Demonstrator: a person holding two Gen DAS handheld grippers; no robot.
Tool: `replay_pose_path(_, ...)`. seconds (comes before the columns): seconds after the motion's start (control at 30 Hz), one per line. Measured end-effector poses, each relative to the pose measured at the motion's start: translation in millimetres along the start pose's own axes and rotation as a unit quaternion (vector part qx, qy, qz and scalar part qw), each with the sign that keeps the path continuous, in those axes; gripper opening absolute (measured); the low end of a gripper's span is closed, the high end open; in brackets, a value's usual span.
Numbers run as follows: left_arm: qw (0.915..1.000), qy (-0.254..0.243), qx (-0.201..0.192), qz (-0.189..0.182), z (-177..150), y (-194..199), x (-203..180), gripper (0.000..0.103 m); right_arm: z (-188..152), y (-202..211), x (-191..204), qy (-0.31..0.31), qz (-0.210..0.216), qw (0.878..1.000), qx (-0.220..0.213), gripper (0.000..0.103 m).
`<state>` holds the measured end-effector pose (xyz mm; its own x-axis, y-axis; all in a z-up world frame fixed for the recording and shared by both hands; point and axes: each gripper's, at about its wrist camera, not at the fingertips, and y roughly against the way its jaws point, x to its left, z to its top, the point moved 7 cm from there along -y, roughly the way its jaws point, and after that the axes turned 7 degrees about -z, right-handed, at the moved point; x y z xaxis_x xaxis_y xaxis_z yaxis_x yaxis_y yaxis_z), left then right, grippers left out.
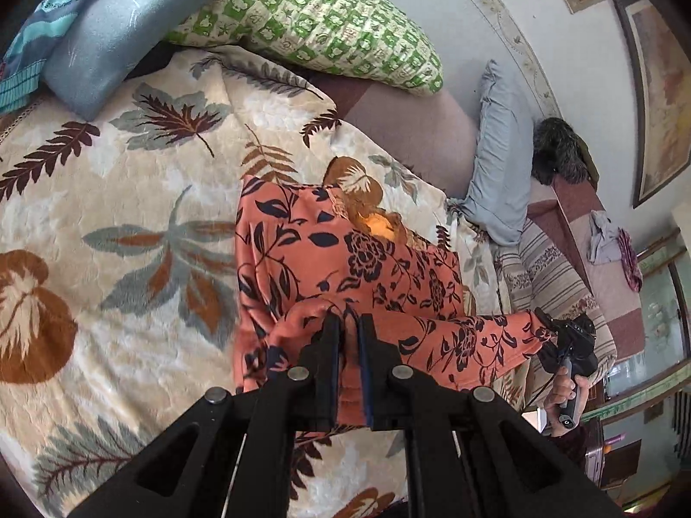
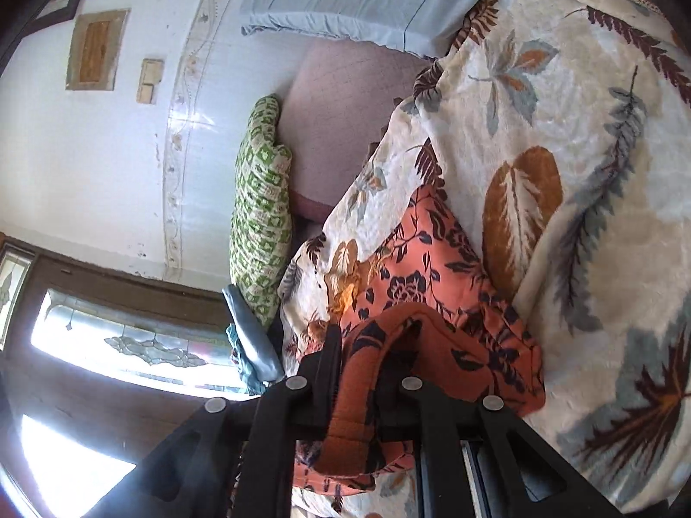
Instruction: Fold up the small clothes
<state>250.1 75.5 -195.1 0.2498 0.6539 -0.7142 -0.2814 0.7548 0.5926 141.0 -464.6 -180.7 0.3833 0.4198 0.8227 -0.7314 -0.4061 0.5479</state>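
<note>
On the leaf-print blanket (image 1: 108, 198) lies the orange floral garment (image 1: 328, 259), its near edge lifted. The left gripper (image 1: 347, 315) is clamped on one corner, the right gripper (image 2: 367, 336) pinching the other, cloth bunched between its fingers.

This is a bedroom in a home. A bed is covered by a plush leaf-patterned blanket (image 1: 129, 224), with a green checked pillow (image 1: 319, 21) and a pale blue pillow (image 1: 501, 164) against a light wall. A framed picture (image 1: 660, 86) hangs there, and a patterned glass window (image 2: 142, 345) lets in daylight.
</note>
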Motion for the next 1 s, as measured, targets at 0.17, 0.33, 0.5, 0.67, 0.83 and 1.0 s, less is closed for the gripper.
replay_pose_path(0.17,0.9988,0.043,-0.009,0.024,53.4,-36.8,40.7,0.008,48.7,-74.2,-14.8,-0.05,0.002,0.999,0.014,0.013)
replay_pose_path(0.33,0.9975,0.059,-0.013,0.038,58.3,-55.3,55.6,0.01,67.9,-146.5,-43.7,-0.113,0.022,0.992,0.045,0.016)
replay_pose_path(0.5,0.9953,0.087,-0.002,0.043,27.8,-61.5,56.5,0.079,58.0,-165.1,-82.1,-0.152,0.039,0.987,0.043,0.016)
replay_pose_path(0.67,0.9939,0.106,0.001,0.028,12.6,-57.6,39.9,0.08,57.9,-152.1,-65.4,-0.123,0.047,0.991,0.039,0.016)
replay_pose_path(0.83,0.992,0.115,0.01,0.05,21.2,-76.0,33.0,0.08,53.5,-146.2,-44.4,-0.089,0.053,0.994,0.033,0.016)
replay_pose_path(1.0,0.9873,0.115,0.034,0.104,21.2,-99.8,37.5,0.068,52.4,-148.7,-47.7,-0.101,0.054,0.993,0.037,0.016)
